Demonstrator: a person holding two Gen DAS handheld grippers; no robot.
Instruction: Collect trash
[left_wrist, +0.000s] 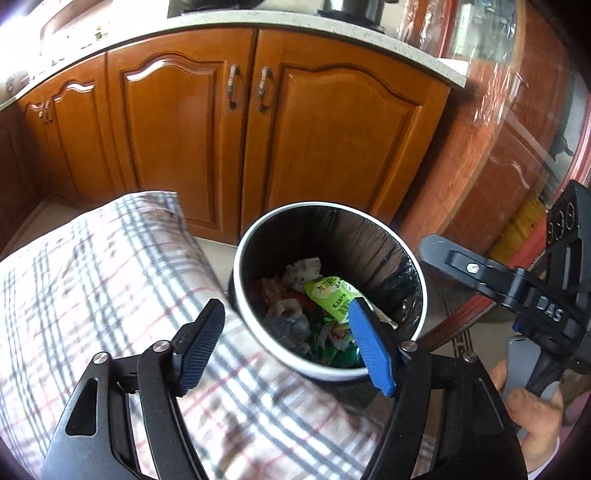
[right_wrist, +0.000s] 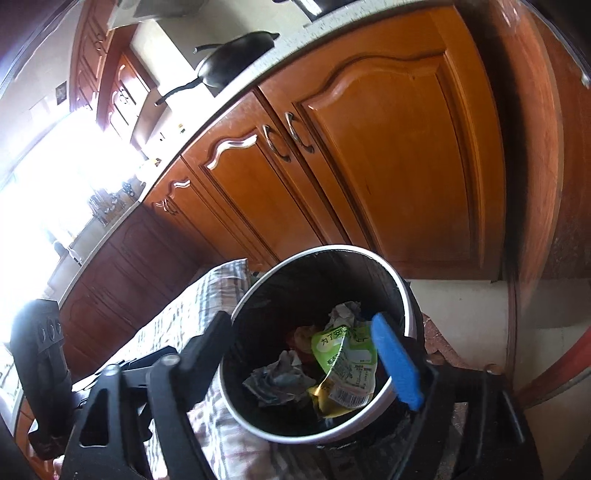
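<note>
Hovering with jaws apart and empty, the left tool (left_wrist: 286, 345) and right tool (right_wrist: 310, 356) both point into the trash bin (left_wrist: 406, 258), where a green wrapper (right_wrist: 343, 354) lies among crumpled paper (right_wrist: 277, 380), beside a plaid cloth (left_wrist: 92, 277)

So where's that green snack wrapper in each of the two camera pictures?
Left wrist view: the green wrapper lies in the bin, centre-right, just left of the blue finger pad.
Right wrist view: the green wrapper is lower centre-right, inside the bin.
Shared landmark: the white-rimmed trash bin, by the checked cloth.
</note>
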